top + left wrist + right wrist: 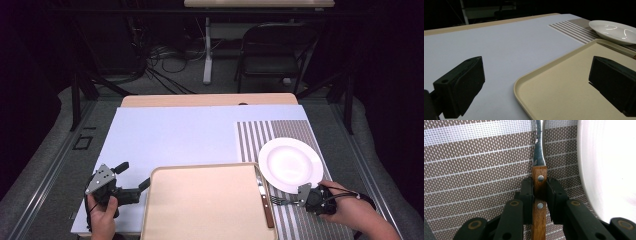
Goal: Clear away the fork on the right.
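right gripper [539, 192] clamped on a wood-handled fork [539, 195], low over the striped placemat [474, 170].

jaws pinched in on both flat sides of the wooden handle, just behind the front rivet, pads touching. in the high view the fork [280, 200] lies on the placemat [295, 220] at about 5 o'clock on the table, just off the white plate [291, 164] rim and beside a knife [264, 196] on the tray [205, 200] edge. long axis runs roughly 3-to-9, tines toward the tray, handle in the right gripper [303, 196]. risk: the grip sits off-centre on smooth wood, so on lifting the metal end may droop or twist; tines could knock the knife or the plate. left gripper [127, 177], at 7 o'clock, gapes wide, holding nothing.
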`<state>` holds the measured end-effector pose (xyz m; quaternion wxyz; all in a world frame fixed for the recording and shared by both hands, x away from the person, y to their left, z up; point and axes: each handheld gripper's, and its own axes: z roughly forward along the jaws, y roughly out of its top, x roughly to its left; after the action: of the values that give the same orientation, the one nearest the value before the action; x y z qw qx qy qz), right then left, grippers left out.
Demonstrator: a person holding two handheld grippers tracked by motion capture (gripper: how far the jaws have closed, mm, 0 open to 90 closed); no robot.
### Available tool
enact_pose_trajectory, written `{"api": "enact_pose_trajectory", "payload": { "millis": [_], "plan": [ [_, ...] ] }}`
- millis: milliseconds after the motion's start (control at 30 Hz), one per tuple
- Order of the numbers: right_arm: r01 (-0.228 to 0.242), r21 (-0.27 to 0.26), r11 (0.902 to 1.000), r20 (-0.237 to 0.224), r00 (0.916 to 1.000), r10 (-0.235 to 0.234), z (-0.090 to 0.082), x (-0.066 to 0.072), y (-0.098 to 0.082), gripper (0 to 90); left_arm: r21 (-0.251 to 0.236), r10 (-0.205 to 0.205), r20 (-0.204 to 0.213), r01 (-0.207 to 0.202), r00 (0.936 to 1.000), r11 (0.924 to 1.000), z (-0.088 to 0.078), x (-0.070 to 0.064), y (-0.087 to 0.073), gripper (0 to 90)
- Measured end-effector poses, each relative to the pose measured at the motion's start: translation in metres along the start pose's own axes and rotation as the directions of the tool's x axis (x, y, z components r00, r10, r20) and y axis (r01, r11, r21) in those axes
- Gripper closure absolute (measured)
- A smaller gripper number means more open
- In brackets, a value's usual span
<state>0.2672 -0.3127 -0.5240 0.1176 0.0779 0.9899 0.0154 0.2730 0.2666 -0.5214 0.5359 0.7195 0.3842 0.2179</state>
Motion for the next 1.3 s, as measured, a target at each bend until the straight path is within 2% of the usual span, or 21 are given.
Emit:
{"api": "enact_pose_trajectory", "payload": {
  "millis": [133,267,333,367,400,433,467,567,700,833,1100,1133,1167,1200,1233,1267,1300],
  "plan": [
    [-0.015,0.004,0.9999,0.005,0.9999,0.015,-0.001,0.000,-0.001,77.1,-0.001,-0.001,0.000,0.001,1.0000,1.0000,0.000,0.000,0.000,0.4],
    [-0.024,-0.003,0.9997,-0.010,0.9997,0.024,0.000,0.001,-0.001,77.2,0.000,-0.001,-0.001,0.001,1.0000,1.0000,0.000,0.000,0.000,0.4],
    [-0.003,0.026,0.9997,-0.005,1.0000,0.004,-0.002,0.000,0.000,77.3,0.000,-0.001,0.001,0.001,1.0000,1.0000,0.000,0.000,0.000,0.4],
    [-0.002,0.033,0.9994,-0.023,0.9997,0.002,-0.003,-0.001,0.000,77.3,0.002,-0.001,0.001,0.001,1.0000,1.0000,0.000,0.000,0.000,0.4],
    [-0.016,0.028,0.9995,-0.016,0.9997,0.017,-0.003,0.001,0.000,77.3,0.005,-0.001,0.003,0.001,1.0000,1.0000,0.000,0.000,0.000,0.4],
    [-0.034,-0.003,0.9994,-0.010,0.9994,0.034,0.000,0.002,-0.001,77.3,0.007,-0.001,0.003,0.001,1.0000,1.0000,0.000,0.000,0.000,0.4],
    [-0.031,-0.018,0.9993,-0.001,0.9995,0.031,0.001,0.003,-0.001,77.3,0.008,0.000,0.002,0.000,1.0000,1.0000,0.000,0.000,0.000,0.4],
    [-0.038,0.016,0.9991,-0.011,0.9992,0.039,-0.002,0.003,0.000,77.4,0.005,0.000,0.002,0.000,1.0000,1.0000,0.001,0.000,0.000,0.4],
    [-0.069,0.017,0.9974,-0.004,0.9976,0.069,-0.002,0.005,0.001,77.4,0.004,0.000,0.002,0.000,1.0000,1.0000,0.001,0.000,0.000,0.4],
    [-0.080,0.026,0.9965,0.010,0.9968,0.080,-0.003,0.006,0.002,77.5,0.008,-0.003,0.001,0.003,1.0000,1.0000,0.001,0.000,0.000,0.4],
    [-0.098,-0.029,0.9947,-0.003,0.9952,0.098,-0.010,0.009,0.001,77.6,0.011,-0.001,0.001,0.001,1.0000,0.9999,0.000,0.001,0.000,0.4],
    [-0.103,-0.057,0.9930,0.007,0.9946,0.104,-0.010,0.009,0.001,77.6,0.011,-0.001,0.001,0.001,1.0000,0.9999,0.000,0.001,0.000,0.4],
    [-0.108,-0.046,0.9931,-0.003,0.9942,0.108,-0.014,0.009,0.001,77.5,0.011,-0.002,0.000,0.002,1.0000,0.9999,0.000,0.001,0.000,0.4],
    [-0.093,-0.015,0.9956,0.014,0.9956,0.093,-0.018,0.009,0.001,77.6,0.012,-0.002,0.000,0.002,1.0000,0.9999,0.000,0.001,0.000,0.4],
    [-0.095,-0.026,0.9951,0.022,0.9952,0.095,-0.020,0.009,0.001,77.6,0.012,-0.003,0.001,0.003,1.0000,0.9999,0.001,0.001,0.000,0.4],
    [-0.127,-0.093,0.9876,0.000,0.9919,0.127,-0.018,0.009,-0.001,77.6,0.011,-0.002,0.000,0.002,1.0000,0.9999,0.001,0.001,0.000,0.5],
    [-0.143,-0.076,0.9868,-0.012,0.9897,0.142,-0.021,0.009,-0.001,77.6,0.008,-0.003,0.001,0.003,1.0000,1.0000,0.001,0.000,0.000,0.4]
  ]
}}
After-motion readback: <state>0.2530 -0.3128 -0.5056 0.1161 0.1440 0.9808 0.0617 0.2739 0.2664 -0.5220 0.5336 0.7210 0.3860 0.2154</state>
